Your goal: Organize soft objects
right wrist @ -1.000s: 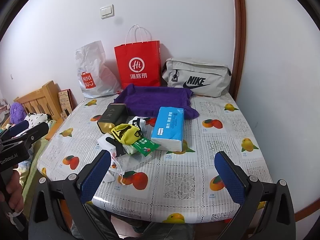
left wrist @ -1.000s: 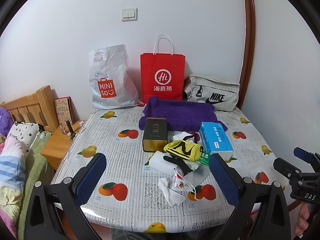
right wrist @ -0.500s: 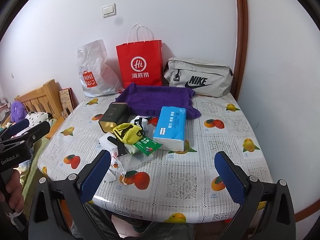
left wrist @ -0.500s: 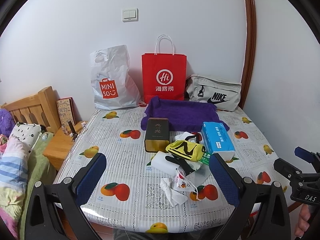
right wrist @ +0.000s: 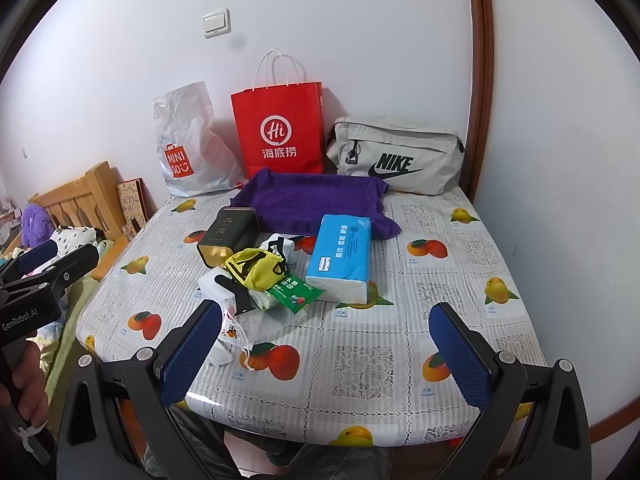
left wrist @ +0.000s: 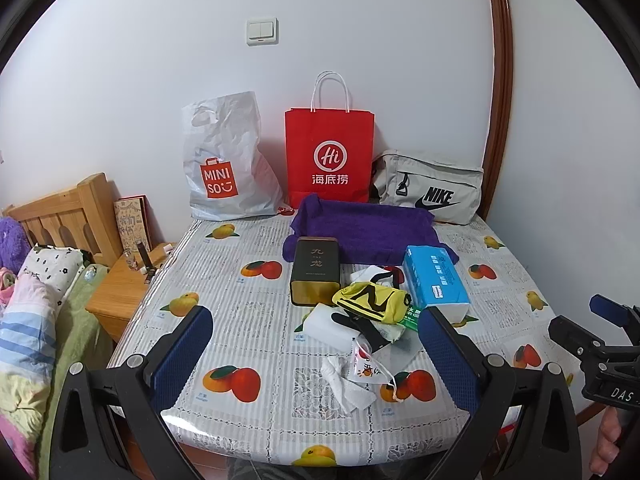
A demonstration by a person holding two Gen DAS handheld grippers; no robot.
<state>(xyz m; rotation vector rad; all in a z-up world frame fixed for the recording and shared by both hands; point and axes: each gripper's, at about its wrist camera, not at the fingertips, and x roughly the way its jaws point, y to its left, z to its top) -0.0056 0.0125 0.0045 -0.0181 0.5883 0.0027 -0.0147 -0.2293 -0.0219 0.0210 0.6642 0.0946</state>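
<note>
A heap of soft things lies mid-table: a yellow cloth pouch [left wrist: 372,299] [right wrist: 258,266], white socks [left wrist: 332,322], a crumpled tissue [left wrist: 346,384], a face mask [left wrist: 368,364] and a green wipes pack [right wrist: 294,292]. A blue tissue pack [left wrist: 434,280] [right wrist: 342,256] lies to their right. A purple towel [left wrist: 360,230] [right wrist: 316,200] lies behind. My left gripper [left wrist: 316,344] is open and empty, held short of the heap. My right gripper [right wrist: 326,340] is open and empty over the table's near edge.
A black-and-gold tin [left wrist: 316,270] stands by the heap. A Miniso bag [left wrist: 224,164], a red paper bag [left wrist: 330,156] and a grey Nike bag [left wrist: 432,188] line the wall. The table [left wrist: 248,292] has a fruit-print cover. A wooden nightstand [left wrist: 120,292] and a bed are at left.
Both views have shifted slightly, the table contents sliding a little right and down in frame. Nothing on the table has moved and both grippers stay open.
</note>
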